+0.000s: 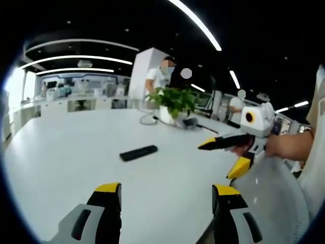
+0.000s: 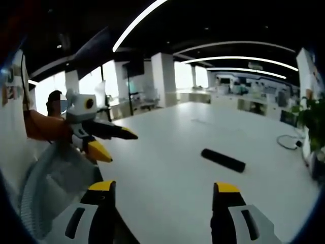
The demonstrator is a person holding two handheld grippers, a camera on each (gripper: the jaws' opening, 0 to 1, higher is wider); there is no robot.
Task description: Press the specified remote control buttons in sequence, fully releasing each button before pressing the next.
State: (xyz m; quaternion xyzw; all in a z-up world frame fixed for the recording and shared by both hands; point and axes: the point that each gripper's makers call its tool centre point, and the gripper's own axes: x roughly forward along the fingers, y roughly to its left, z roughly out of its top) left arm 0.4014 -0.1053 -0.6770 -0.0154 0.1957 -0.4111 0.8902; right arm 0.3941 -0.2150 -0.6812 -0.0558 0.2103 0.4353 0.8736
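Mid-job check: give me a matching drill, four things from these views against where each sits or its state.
Things:
1. remote control
2. potted plant
3. left tongs
4. right tongs

Place or state:
A. open, held above the table's near edge
B. lying flat, mid-table
C. open, held in a hand beside the table
D. standing at the table's far side, past the remote

Pairs: 1-B, 2-D, 3-A, 4-C

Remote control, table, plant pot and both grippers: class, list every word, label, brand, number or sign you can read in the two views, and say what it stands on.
None can be read.
Remote control: its face is dark and too blurred to make out any button marks.
Left gripper, right gripper: no lettering seen.
Plant pot and table: plain white, no text.
Background office screens and walls: too small and blurred.
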